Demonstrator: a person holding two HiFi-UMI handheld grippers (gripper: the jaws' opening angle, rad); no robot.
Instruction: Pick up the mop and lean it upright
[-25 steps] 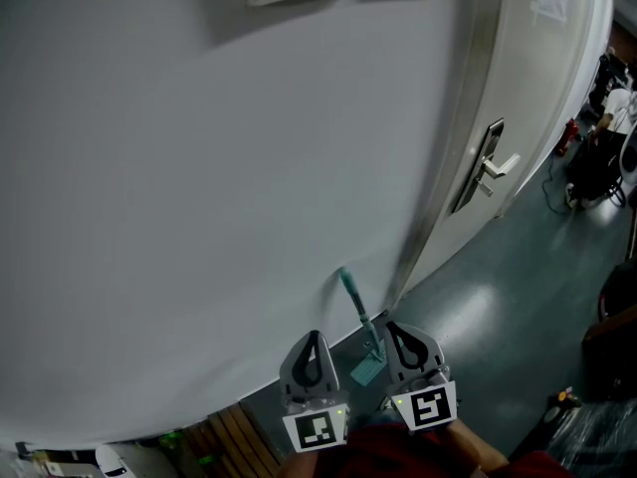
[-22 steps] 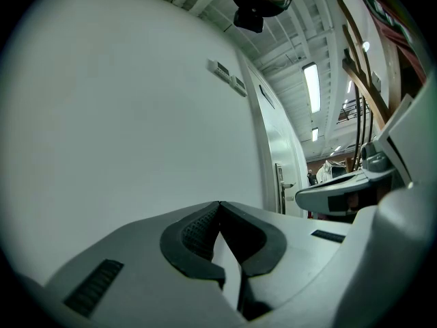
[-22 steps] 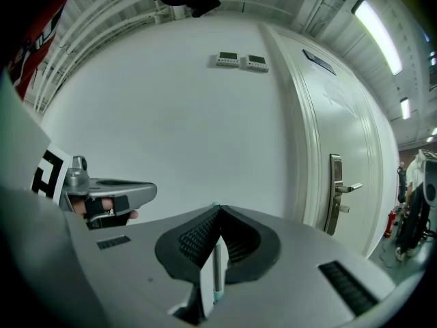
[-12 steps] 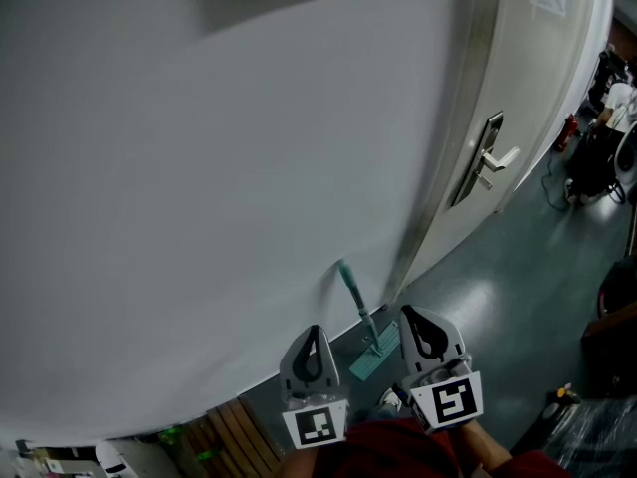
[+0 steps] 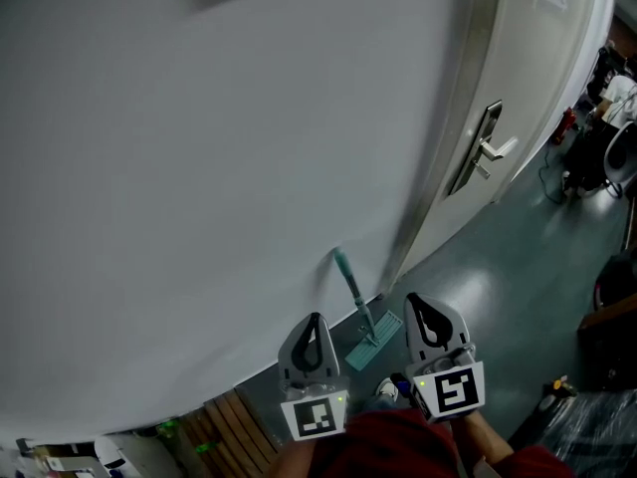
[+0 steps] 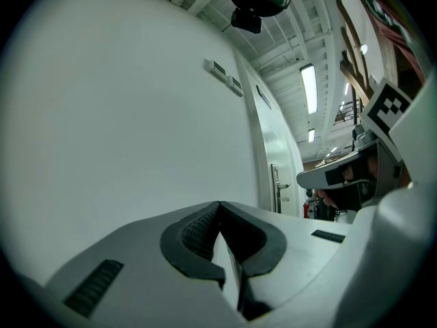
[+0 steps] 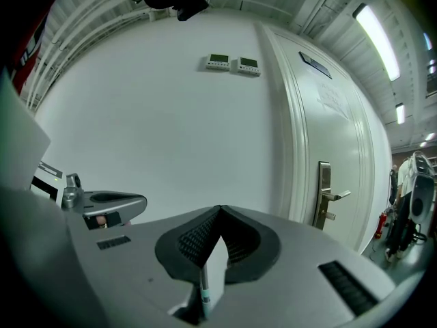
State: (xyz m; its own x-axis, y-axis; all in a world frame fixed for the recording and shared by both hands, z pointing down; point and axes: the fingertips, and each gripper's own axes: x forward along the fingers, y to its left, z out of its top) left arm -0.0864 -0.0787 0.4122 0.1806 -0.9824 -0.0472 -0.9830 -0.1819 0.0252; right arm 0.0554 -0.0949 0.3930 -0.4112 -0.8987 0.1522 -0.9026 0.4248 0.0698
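- Mop stands upright, teal handle tip leaning on the white wall, flat head on the floor at the floor's edge along the wall.
- From the head view the mop sits between my two grippers, touching neither.
- My right gripper is clenched on nothing, the pads meeting at the tips. A thin bit of the mop handle shows through the gap below the tips, farther off, not gripped.
- My left gripper is also clenched with nothing in it, tips together. It points at the bare wall.
- Both grippers are held over the floor near the wall, left one just left of the mop, right one just right of the mop head.
- A white door is to the right of the mop, in the same wall, with a metal lever handle. The door frame meets the floor just beside the mop head.
- Two small wall panels are high on the wall, left of the door.
- Wooden slats are at the lower left, by the floor's edge under the wall.
- My red sleeves are at the bottom edge, behind the marker cubes.
- Dark gear and a person are far right down the floor, too small to make out.
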